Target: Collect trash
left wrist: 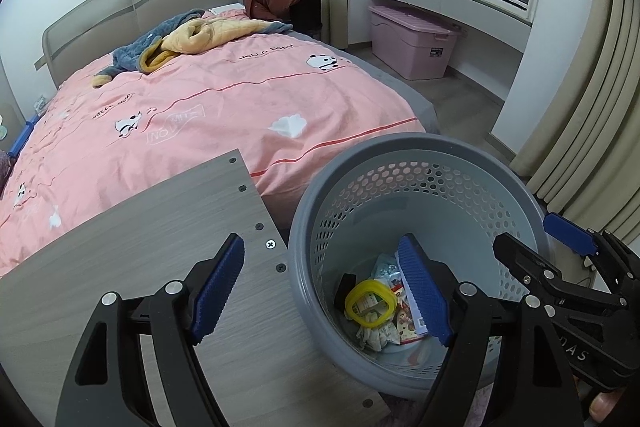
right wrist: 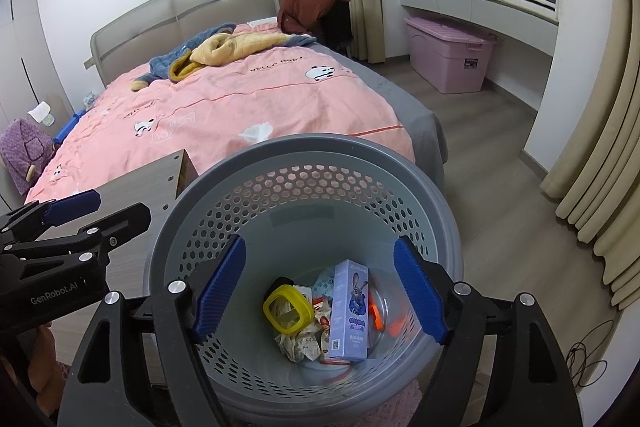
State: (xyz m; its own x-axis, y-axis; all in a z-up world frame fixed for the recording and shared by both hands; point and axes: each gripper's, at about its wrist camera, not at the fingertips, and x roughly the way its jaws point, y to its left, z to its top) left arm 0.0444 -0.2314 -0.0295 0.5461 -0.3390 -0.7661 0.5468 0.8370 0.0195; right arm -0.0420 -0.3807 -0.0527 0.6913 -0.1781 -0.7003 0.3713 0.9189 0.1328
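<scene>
A grey perforated bin (right wrist: 320, 143) stands on the floor between the bed and a wooden table (left wrist: 160, 219). At its bottom lie a lavender carton (right wrist: 350, 311) with a rabbit picture, a yellow ring lid (right wrist: 288, 309), crumpled wrappers (right wrist: 300, 343) and orange scraps. My right gripper (right wrist: 320, 243) hangs open over the bin mouth, nothing between its pads, the carton lying well below them. My left gripper (left wrist: 320, 243) is open too, one finger over the table corner, the other over the bin (left wrist: 420, 143). Each gripper shows in the other's view: right (left wrist: 540, 239), left (right wrist: 104, 213).
A bed with a pink duvet (left wrist: 224, 99) fills the far left, with a white tissue (left wrist: 288, 125) and a blue-yellow garment (left wrist: 188, 35) on it. A pink storage box (right wrist: 452, 59) sits under the window ledge. Beige curtains (right wrist: 600, 195) hang at right; a cable (right wrist: 588, 351) lies on the floor.
</scene>
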